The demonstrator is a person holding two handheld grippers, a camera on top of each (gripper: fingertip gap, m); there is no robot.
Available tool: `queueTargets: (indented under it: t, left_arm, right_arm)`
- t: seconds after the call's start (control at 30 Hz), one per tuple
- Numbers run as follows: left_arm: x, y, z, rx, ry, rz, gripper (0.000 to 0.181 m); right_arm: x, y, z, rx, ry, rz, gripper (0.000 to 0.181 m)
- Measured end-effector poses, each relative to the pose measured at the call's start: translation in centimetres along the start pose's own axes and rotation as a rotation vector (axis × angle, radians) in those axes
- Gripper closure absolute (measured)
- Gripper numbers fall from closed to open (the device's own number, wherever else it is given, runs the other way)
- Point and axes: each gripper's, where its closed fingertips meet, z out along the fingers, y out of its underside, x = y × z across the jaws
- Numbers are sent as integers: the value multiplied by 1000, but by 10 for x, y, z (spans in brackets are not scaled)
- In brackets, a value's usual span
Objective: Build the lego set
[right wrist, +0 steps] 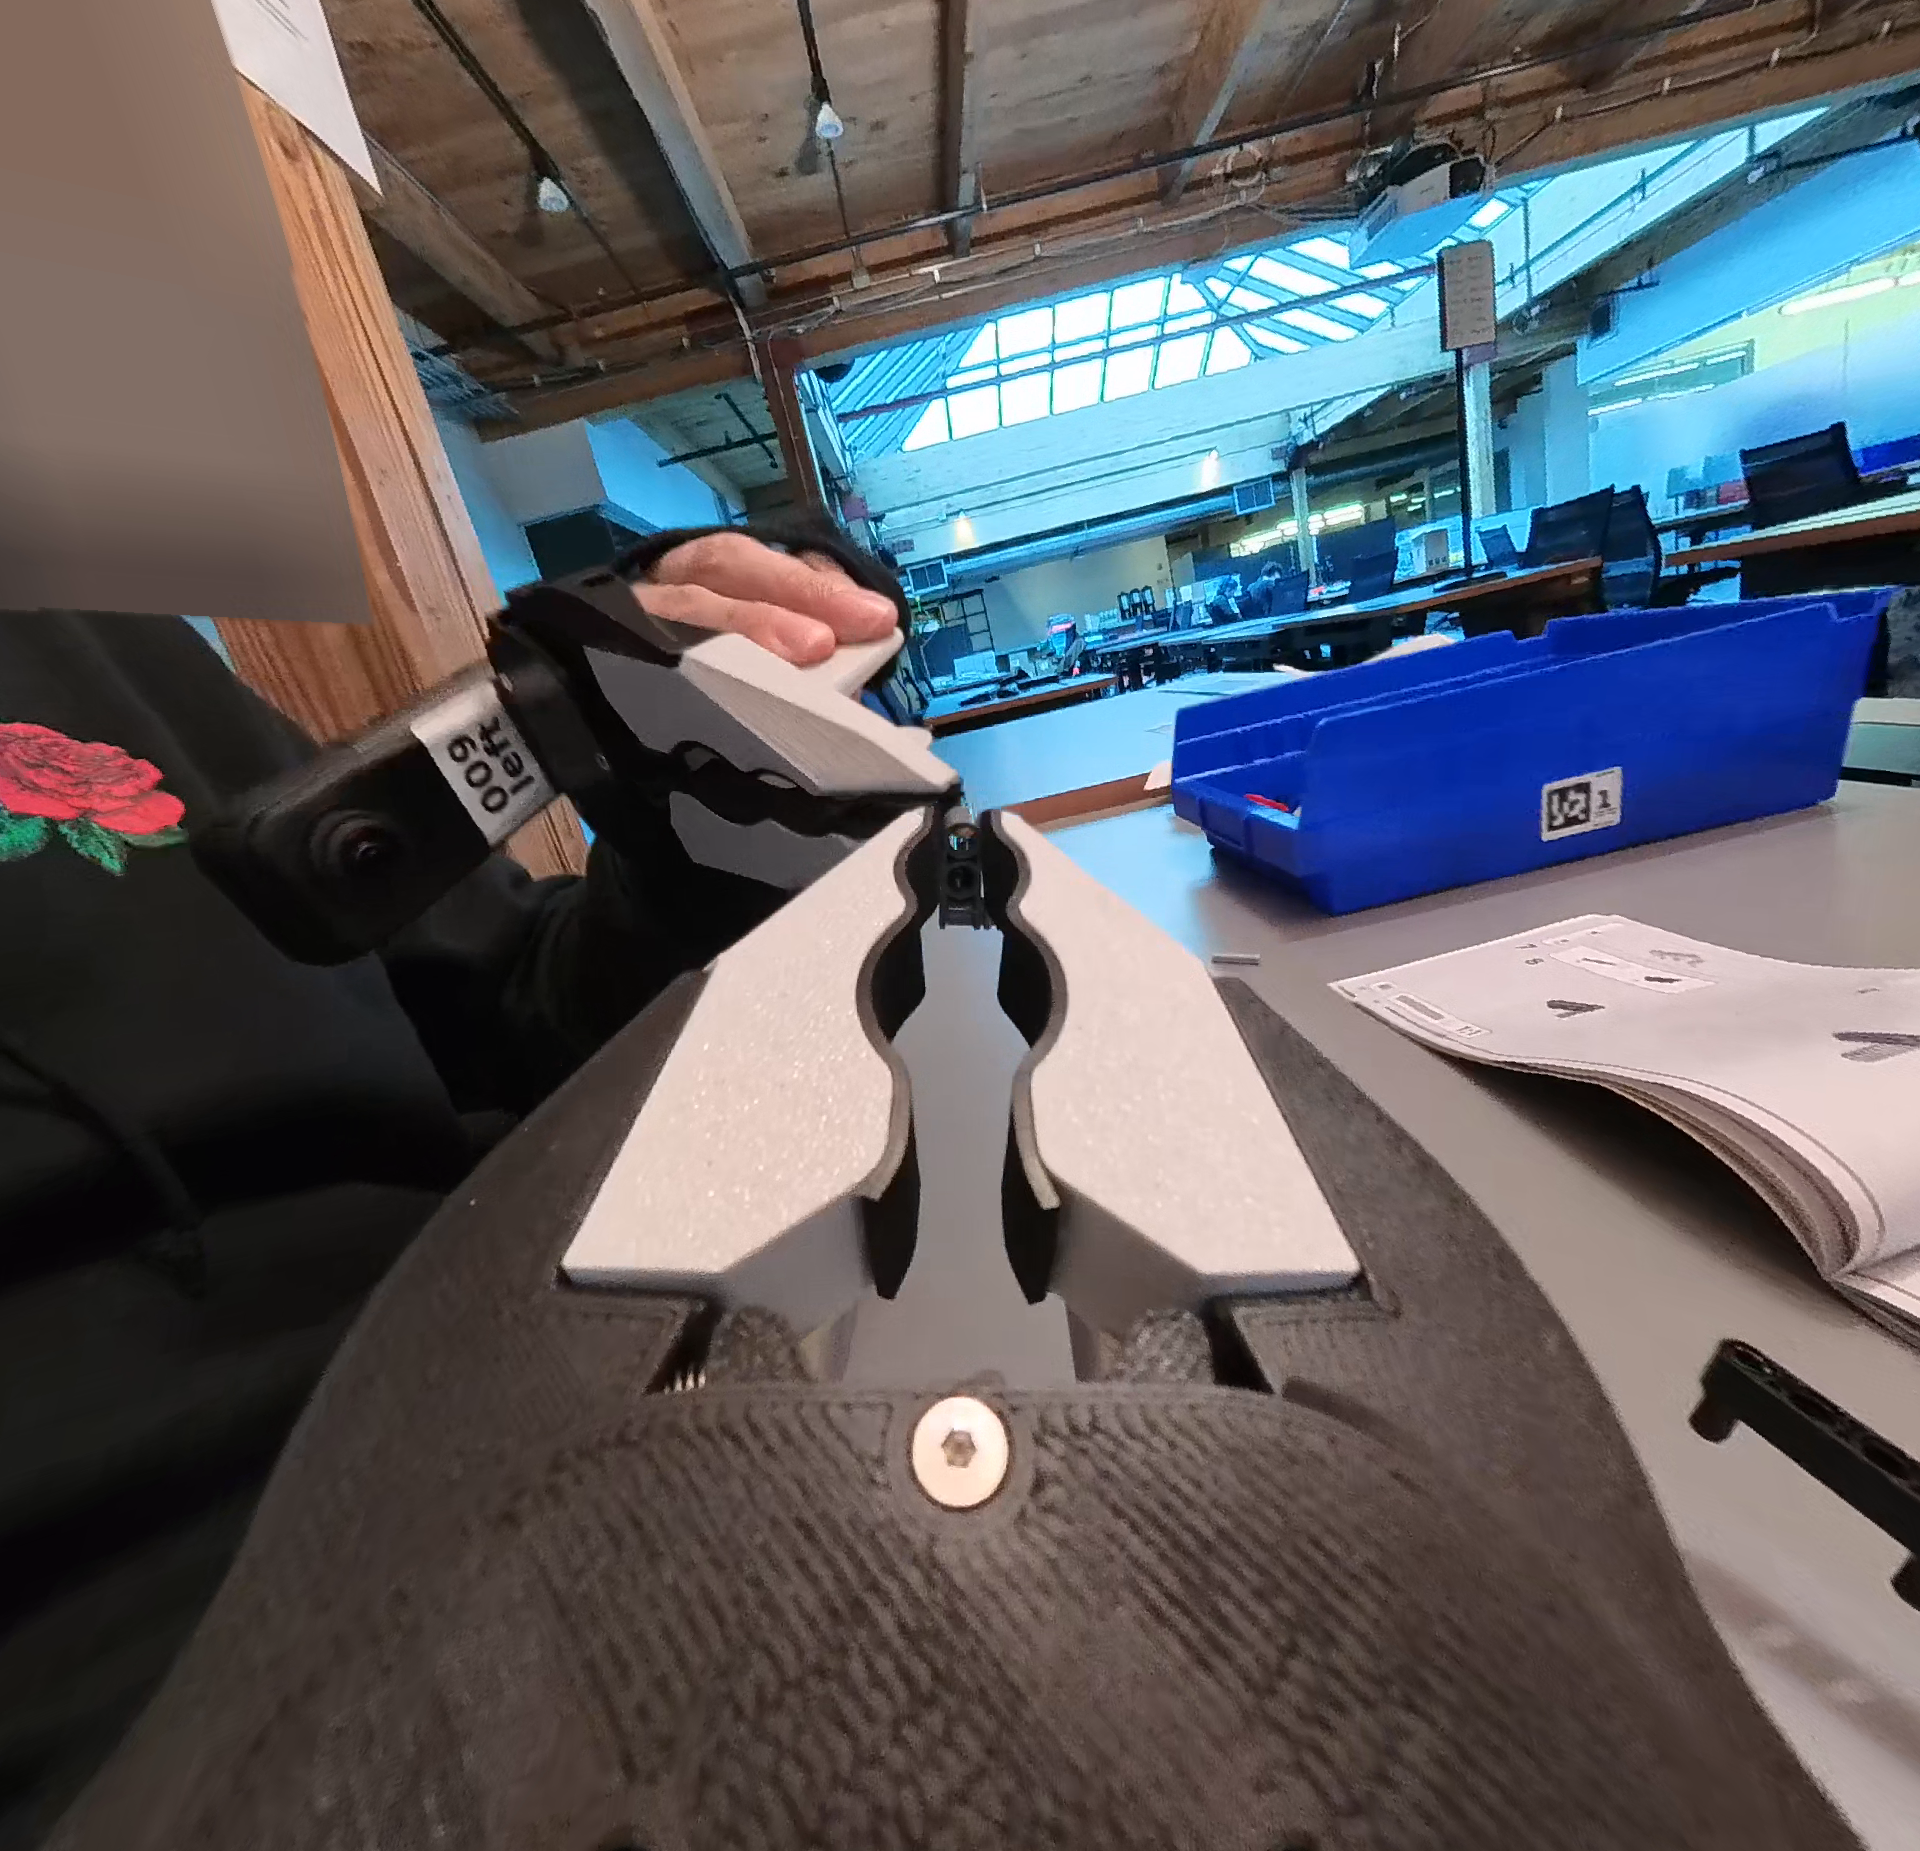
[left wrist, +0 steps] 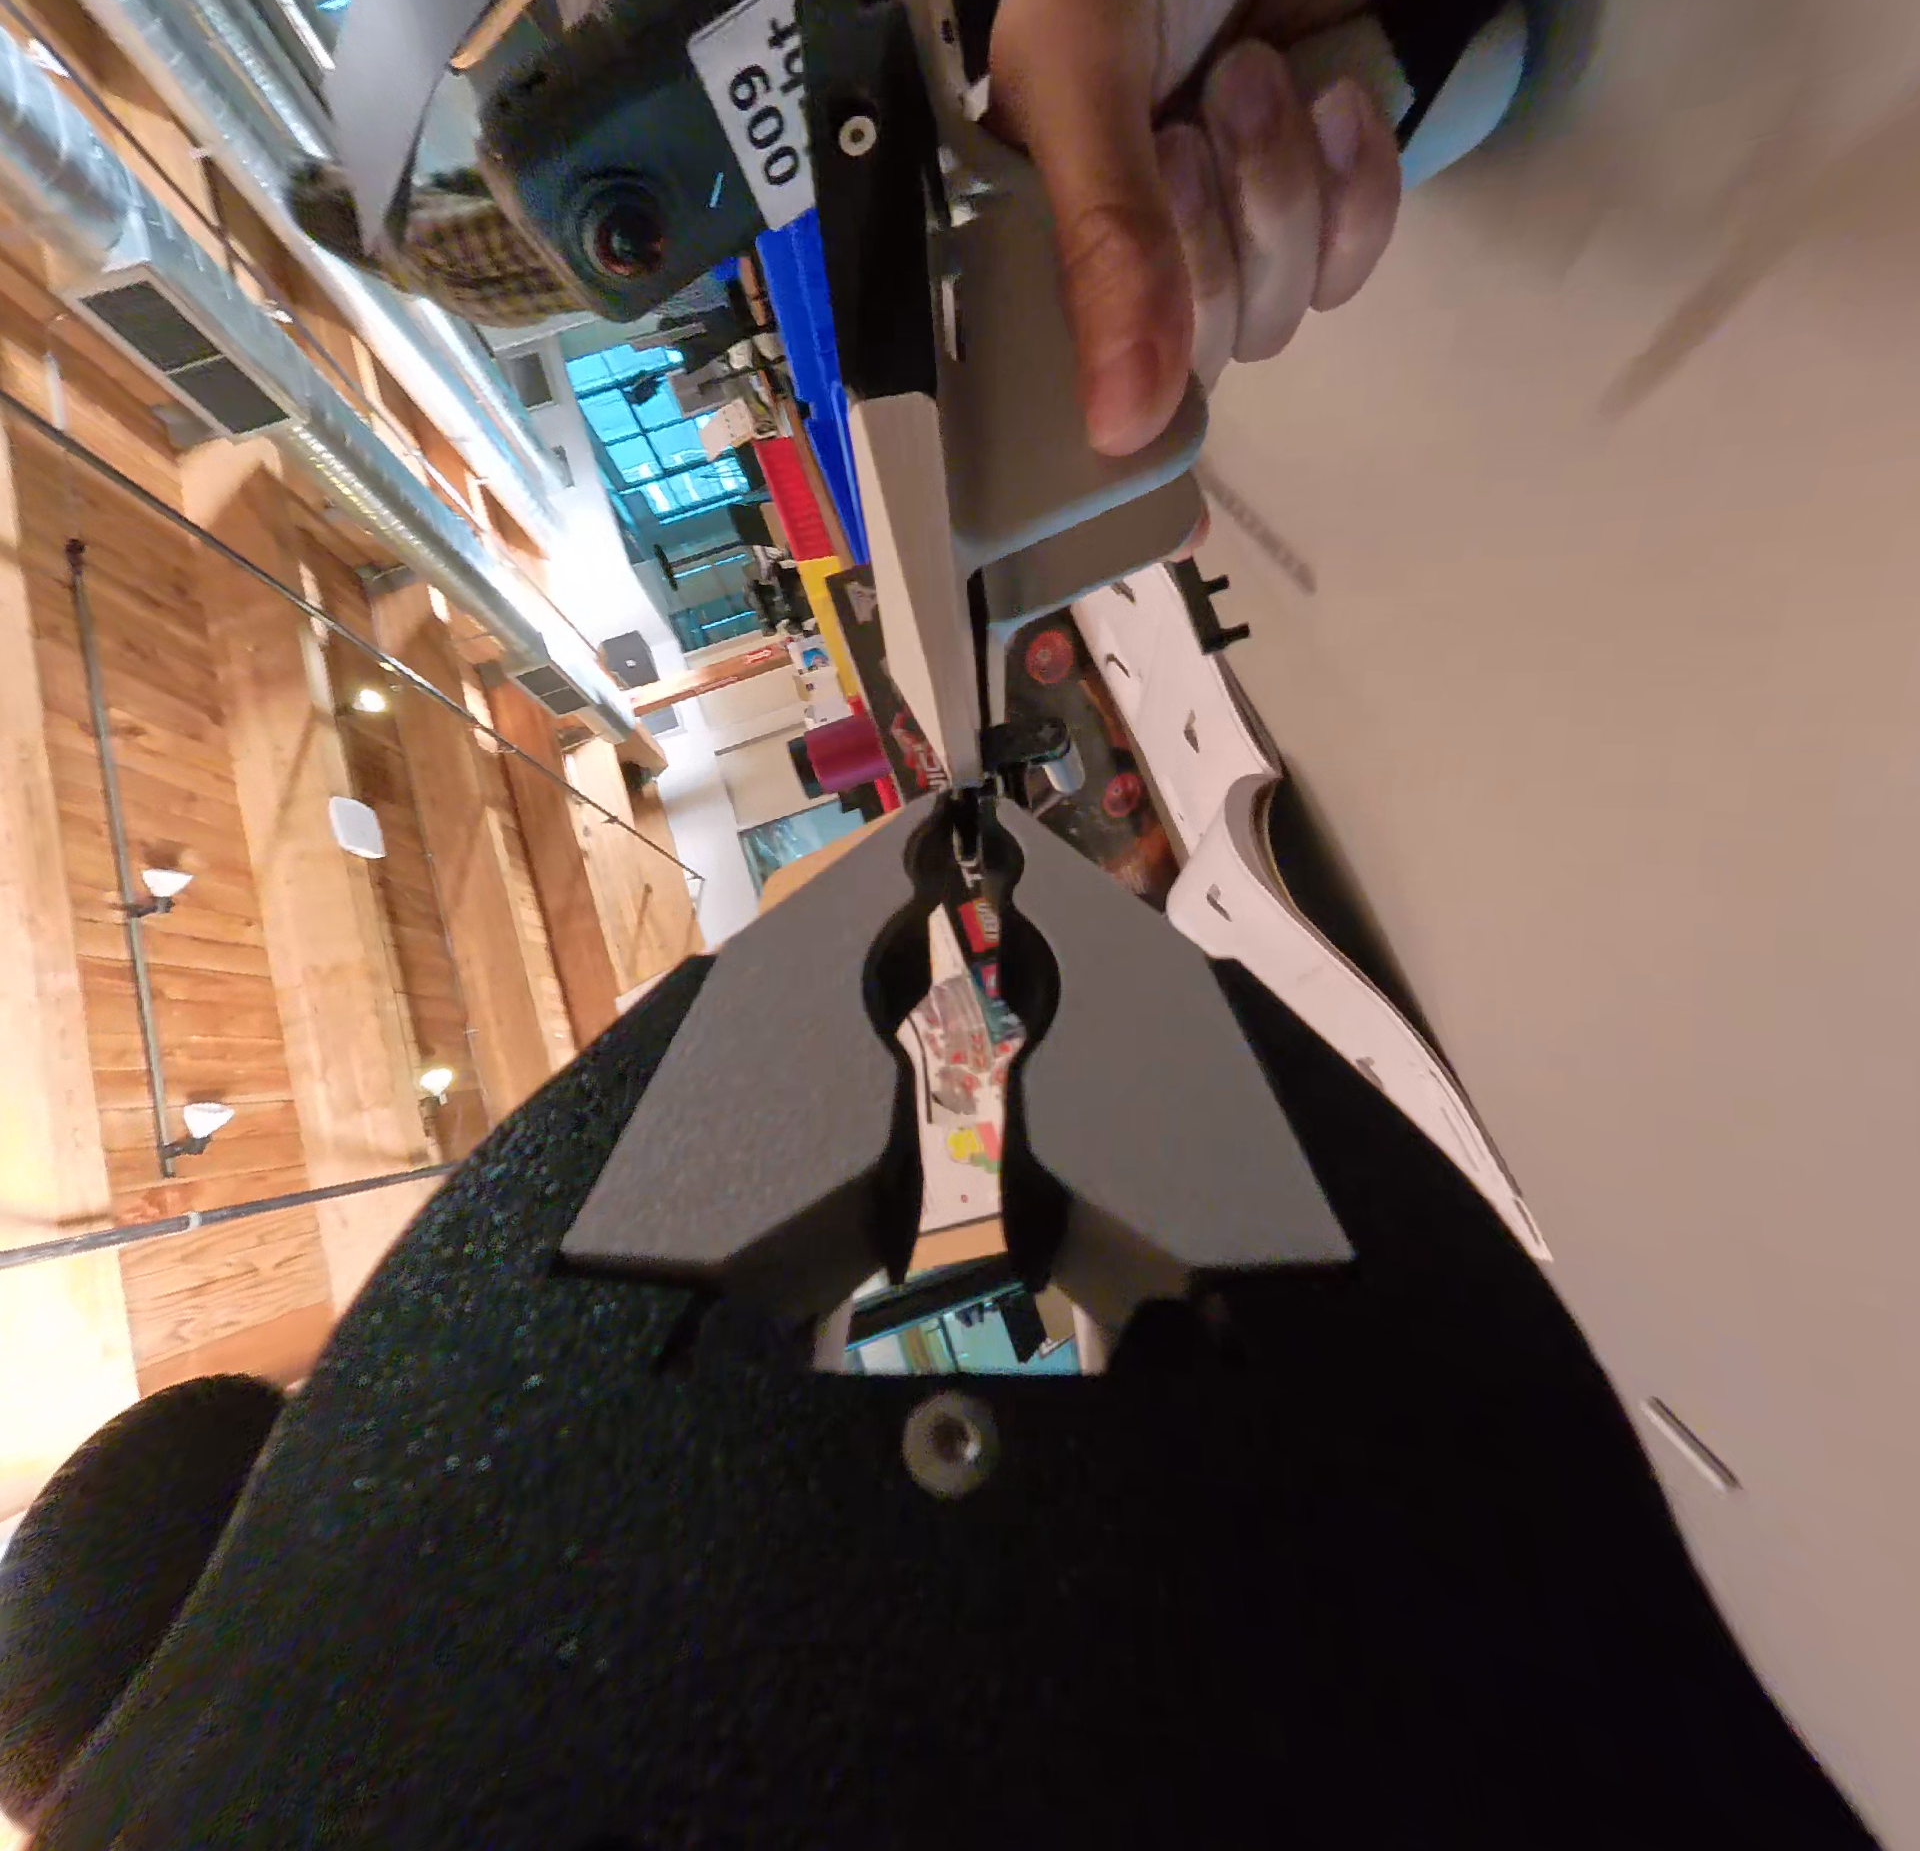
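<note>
A small black lego piece (right wrist: 958,879) is seen pinched between the tips of the right gripper (right wrist: 961,825), whose jaws are drawn nearly together and closed on it; in the right wrist view the piece sits just above centre, toward twelve o'clock. The left gripper (right wrist: 925,785) is brought in from nine o'clock in that view, its tips meeting the right gripper's tips at the piece. In the left wrist view the left gripper (left wrist: 971,788) is shown with its jaws pressed almost together at the tips, but whether anything is clamped between them cannot be told, since the tip region is small and crowded. The right gripper (left wrist: 961,762) is seen there coming down from twelve o'clock, held by a hand (left wrist: 1195,170), with a small black part (left wrist: 1023,741) visible just beside the meeting point. An open instruction booklet (right wrist: 1662,1053) is laid on the grey table (right wrist: 1403,918) at three o'clock in the right wrist view, and a blue bin (right wrist: 1538,752) is placed beyond it toward two o'clock. A long black lego beam (right wrist: 1808,1448) is lying on the table at four o'clock. The booklet (left wrist: 1299,928) is also seen at three o'clock in the left wrist view, against the table (left wrist: 1662,762).
</note>
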Motion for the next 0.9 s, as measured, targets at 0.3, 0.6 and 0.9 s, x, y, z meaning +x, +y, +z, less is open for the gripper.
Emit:
queueTargets:
  t: [0.3,0.6,0.9]
  left_arm:
    - [11,-5,-13,63,157,-112,180]
    - [11,5,-10,58,234,-457,178]
    - [107,-7,-4,294,928,-1215,179]
  right_arm:
    - [-14,12,7,-90,-68,-25,176]
    - [-9,9,7,-64,-24,-44,176]
    - [9,12,-3,-147,110,-190,176]
